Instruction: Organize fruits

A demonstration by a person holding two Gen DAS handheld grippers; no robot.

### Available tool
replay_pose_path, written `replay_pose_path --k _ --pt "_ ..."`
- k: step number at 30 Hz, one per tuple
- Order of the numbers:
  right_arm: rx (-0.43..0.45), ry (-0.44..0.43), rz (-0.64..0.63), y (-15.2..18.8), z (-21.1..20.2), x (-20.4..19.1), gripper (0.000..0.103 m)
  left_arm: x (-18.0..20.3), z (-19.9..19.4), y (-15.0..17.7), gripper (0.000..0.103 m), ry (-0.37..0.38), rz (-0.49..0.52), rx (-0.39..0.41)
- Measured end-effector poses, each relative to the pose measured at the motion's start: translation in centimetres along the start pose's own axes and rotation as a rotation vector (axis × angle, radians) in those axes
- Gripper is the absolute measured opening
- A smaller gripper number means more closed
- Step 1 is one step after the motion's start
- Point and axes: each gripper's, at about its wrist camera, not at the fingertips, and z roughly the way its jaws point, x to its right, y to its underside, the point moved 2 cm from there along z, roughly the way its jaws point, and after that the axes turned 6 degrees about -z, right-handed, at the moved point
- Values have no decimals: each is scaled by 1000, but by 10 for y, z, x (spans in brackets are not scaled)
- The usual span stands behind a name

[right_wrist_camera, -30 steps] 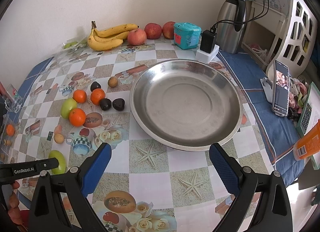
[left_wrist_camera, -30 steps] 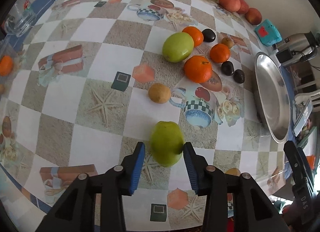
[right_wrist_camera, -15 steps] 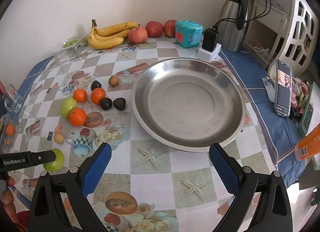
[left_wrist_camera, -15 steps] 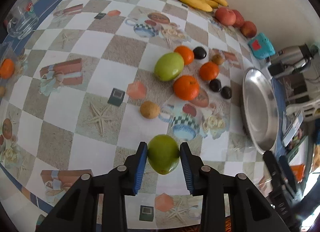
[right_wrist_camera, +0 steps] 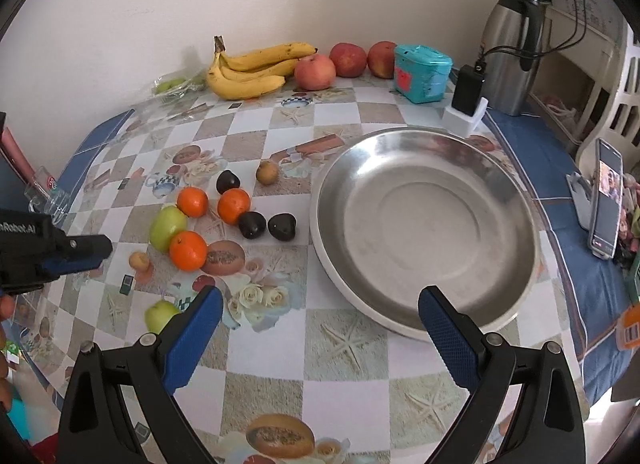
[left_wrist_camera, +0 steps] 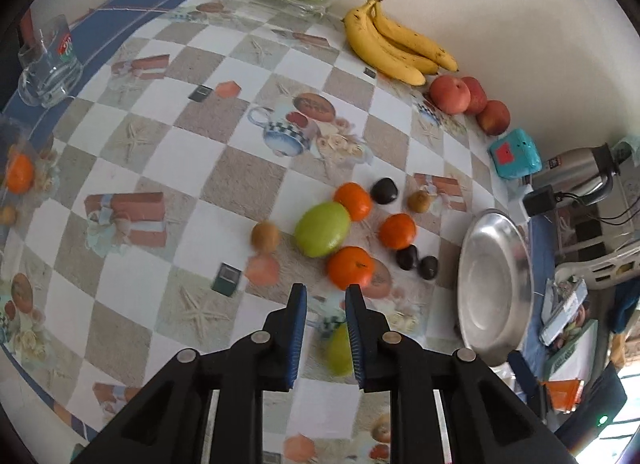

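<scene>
Bare cloth (right_wrist_camera: 344, 368) before steel pan's rim (right_wrist_camera: 320, 248)

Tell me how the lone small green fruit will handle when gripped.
The small green fruit is rounded and smooth-skinned, so it could slip from a pinch. Lying loose on the flat tablecloth, it would probably roll if nudged. It looks firm rather than squashy.

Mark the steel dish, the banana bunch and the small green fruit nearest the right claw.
steel dish (right_wrist_camera: 424, 220), right wrist view, bare flat centre.
banana bunch (right_wrist_camera: 252, 70), right wrist view, middle of the bunch.
small green fruit (right_wrist_camera: 160, 314), right wrist view, its visible top.
</scene>
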Motion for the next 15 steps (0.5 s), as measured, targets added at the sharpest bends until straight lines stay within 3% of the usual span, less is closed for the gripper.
replay_pose_path --k 4,8,10,12,15 --pt "-33 -37 -10 -5 11 -6 98 -15 13 4 24 -3 -37 -63" --pt "-48 -44 -15 -8 19 -12 98 -19 20 4 29 -28 -43 -75" --pt "-43 -48 -27 -10 21 -17 98 -20 18 1 39 -28 -37 -63" --pt "-51 -88 -36 -9 25 -25 98 -20 16 -2 62 -60 -11 -36" --pt "-93 -153 -66 -3 35 -43 98 -24 18 -6 66 -154 31 -10"
